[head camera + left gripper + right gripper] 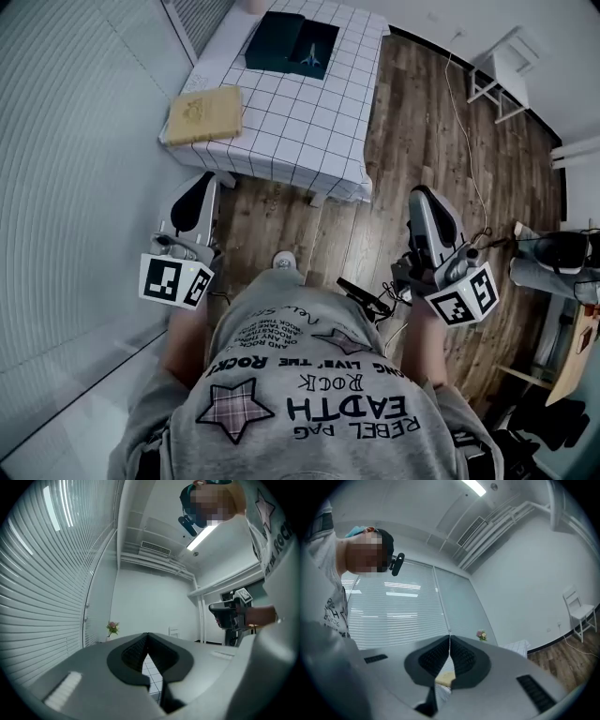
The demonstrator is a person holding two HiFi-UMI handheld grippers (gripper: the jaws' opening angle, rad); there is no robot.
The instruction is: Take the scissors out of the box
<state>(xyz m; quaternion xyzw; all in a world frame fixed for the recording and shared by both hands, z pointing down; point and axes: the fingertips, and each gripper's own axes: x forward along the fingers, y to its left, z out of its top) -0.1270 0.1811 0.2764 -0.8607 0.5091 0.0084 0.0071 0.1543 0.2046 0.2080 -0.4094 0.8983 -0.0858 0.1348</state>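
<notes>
Near the body, left gripper (203,183) and right gripper (424,195), jaws together, empty. At the table's (309,122) far end, dark box (286,42); scissors not made out. Best to close in level before parting jaws.

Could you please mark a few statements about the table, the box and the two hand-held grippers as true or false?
1. The dark box sits on the checked table. True.
2. The right hand-held gripper grips scissors. False: its jaws are together with nothing between them.
3. The left hand-held gripper is shut and empty. True.
4. The tan pad lies on the floor. False: it lies on the table, near its left corner.
</notes>
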